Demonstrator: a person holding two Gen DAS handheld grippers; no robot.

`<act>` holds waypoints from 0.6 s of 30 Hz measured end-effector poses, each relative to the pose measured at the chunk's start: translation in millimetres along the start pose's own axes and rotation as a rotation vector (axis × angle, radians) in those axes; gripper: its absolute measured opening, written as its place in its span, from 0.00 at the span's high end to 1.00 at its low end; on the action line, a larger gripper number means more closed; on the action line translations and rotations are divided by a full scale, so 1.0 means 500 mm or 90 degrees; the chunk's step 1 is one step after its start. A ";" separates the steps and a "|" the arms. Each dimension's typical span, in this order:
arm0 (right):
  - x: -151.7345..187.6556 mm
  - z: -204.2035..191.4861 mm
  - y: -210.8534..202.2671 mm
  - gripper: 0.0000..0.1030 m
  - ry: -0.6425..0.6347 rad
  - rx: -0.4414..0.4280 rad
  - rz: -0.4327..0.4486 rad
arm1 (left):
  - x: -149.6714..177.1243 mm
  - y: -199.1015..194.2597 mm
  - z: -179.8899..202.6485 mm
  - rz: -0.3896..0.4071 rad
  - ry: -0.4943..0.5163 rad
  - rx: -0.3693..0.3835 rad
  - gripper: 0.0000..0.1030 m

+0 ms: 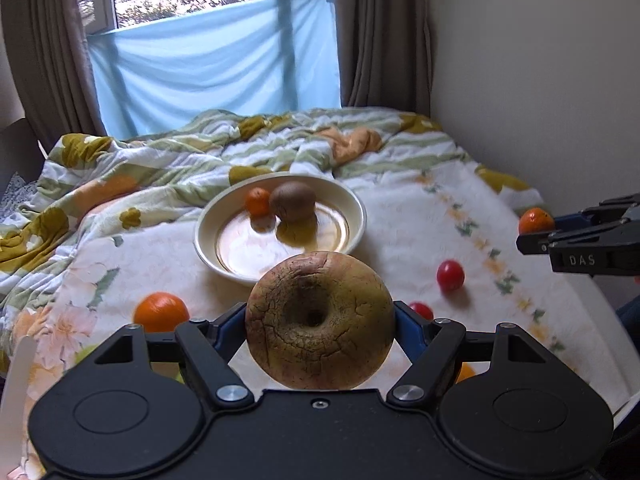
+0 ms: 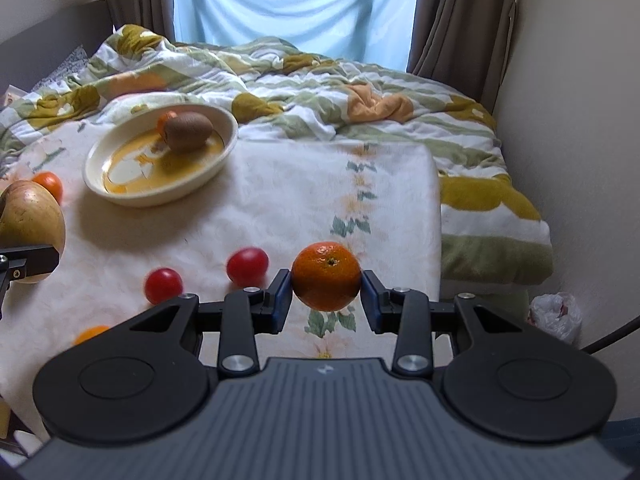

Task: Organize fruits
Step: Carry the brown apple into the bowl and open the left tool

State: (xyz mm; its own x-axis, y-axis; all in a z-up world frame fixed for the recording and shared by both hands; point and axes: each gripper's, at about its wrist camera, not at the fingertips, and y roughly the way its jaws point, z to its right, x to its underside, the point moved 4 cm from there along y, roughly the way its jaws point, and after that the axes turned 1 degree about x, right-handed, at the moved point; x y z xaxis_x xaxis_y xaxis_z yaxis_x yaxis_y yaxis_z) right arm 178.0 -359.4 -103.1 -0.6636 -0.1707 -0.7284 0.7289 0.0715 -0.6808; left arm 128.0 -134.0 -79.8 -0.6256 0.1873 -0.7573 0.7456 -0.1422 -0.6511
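Note:
My left gripper [image 1: 320,320] is shut on a brownish-green apple [image 1: 319,320] and holds it above the bed, just short of the cream bowl [image 1: 208,220]. The bowl holds a kiwi [image 1: 292,201] and a small orange [image 1: 258,201]. My right gripper [image 2: 326,294] is shut on a mandarin [image 2: 326,276] and holds it above the cloth; it also shows at the right edge of the left wrist view [image 1: 536,221]. Two red tomatoes [image 2: 247,266] [image 2: 163,285] and an orange [image 1: 161,312] lie loose on the cloth.
The bowl also shows in the right wrist view [image 2: 100,168]. A rumpled floral quilt [image 1: 280,140] covers the far bed. A wall runs along the right. A plastic bag [image 2: 556,314] lies on the floor at the right. Another orange fruit [image 2: 91,334] lies near the front edge.

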 end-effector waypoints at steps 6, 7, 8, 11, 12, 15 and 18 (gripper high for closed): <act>-0.038 -0.011 -0.052 0.49 -0.008 -0.007 0.022 | -0.039 -0.047 -0.028 0.020 -0.018 -0.016 0.23; -0.046 -0.013 -0.059 0.49 -0.009 -0.009 0.025 | -0.045 -0.053 -0.035 0.023 -0.023 -0.019 0.23; -0.053 -0.015 -0.067 0.49 -0.010 -0.011 0.029 | -0.052 -0.057 -0.042 0.026 -0.027 -0.021 0.23; -0.078 -0.021 -0.082 0.49 -0.018 -0.018 0.039 | -0.071 -0.066 -0.068 0.032 -0.036 -0.028 0.23; -0.087 -0.023 -0.085 0.49 -0.019 -0.020 0.042 | -0.078 -0.066 -0.077 0.034 -0.037 -0.031 0.23; -0.114 -0.036 -0.089 0.49 -0.024 -0.021 0.051 | -0.102 -0.061 -0.109 0.039 -0.043 -0.034 0.23; -0.139 -0.056 -0.086 0.49 -0.028 -0.022 0.061 | -0.125 -0.048 -0.141 0.042 -0.044 -0.035 0.23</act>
State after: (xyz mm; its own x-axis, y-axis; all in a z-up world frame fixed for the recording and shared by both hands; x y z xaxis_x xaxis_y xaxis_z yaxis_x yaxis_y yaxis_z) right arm 188.0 -323.2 -25.3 -0.5822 -0.2039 -0.7871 0.7821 0.1239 -0.6107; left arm 165.5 -73.7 -13.5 -0.5874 0.1109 -0.8017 0.7961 -0.0987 -0.5970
